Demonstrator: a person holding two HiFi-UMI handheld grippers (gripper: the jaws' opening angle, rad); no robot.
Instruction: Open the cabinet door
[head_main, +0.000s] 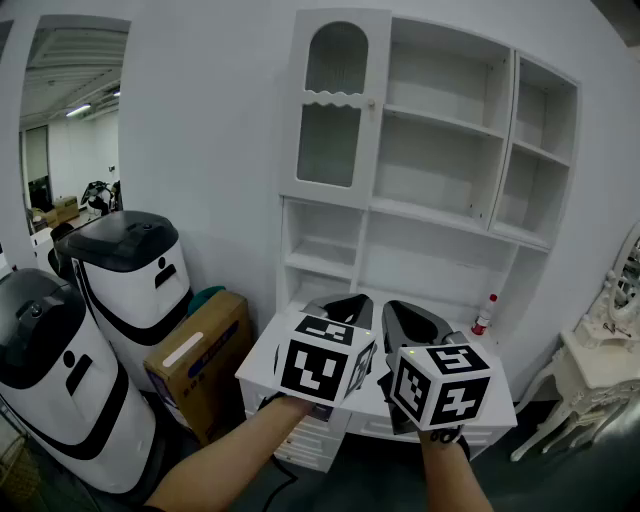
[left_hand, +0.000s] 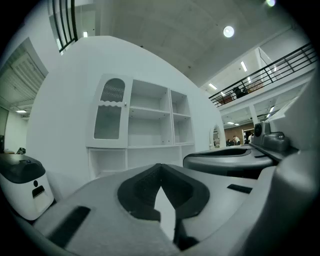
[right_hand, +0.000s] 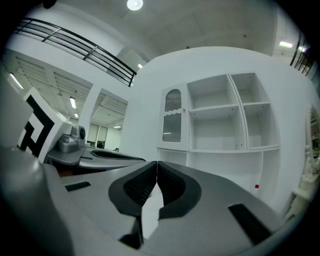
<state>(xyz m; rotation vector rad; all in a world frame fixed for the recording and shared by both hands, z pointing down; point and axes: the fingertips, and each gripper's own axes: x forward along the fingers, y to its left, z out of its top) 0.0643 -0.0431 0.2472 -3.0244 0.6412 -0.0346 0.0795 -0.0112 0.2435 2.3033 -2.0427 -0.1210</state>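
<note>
White wall fills the background, with a white hutch (head_main: 512, 140) standing against it. Its single cabinet door (head_main: 335, 105) sits at upper left, shut, well ahead of both tools. I judge it light and stiff on its hinges, but the glazed panels look fragile, so I would take the small knob (head_main: 371, 104) on its right edge. My left gripper (head_main: 345, 302) and right gripper (head_main: 405, 314) each have their tips pressed together on nothing. Beside the door the open shelves are bare; a red-capped bottle (head_main: 484, 314) stands on the counter. I cannot tell what lies behind the glass.
</note>
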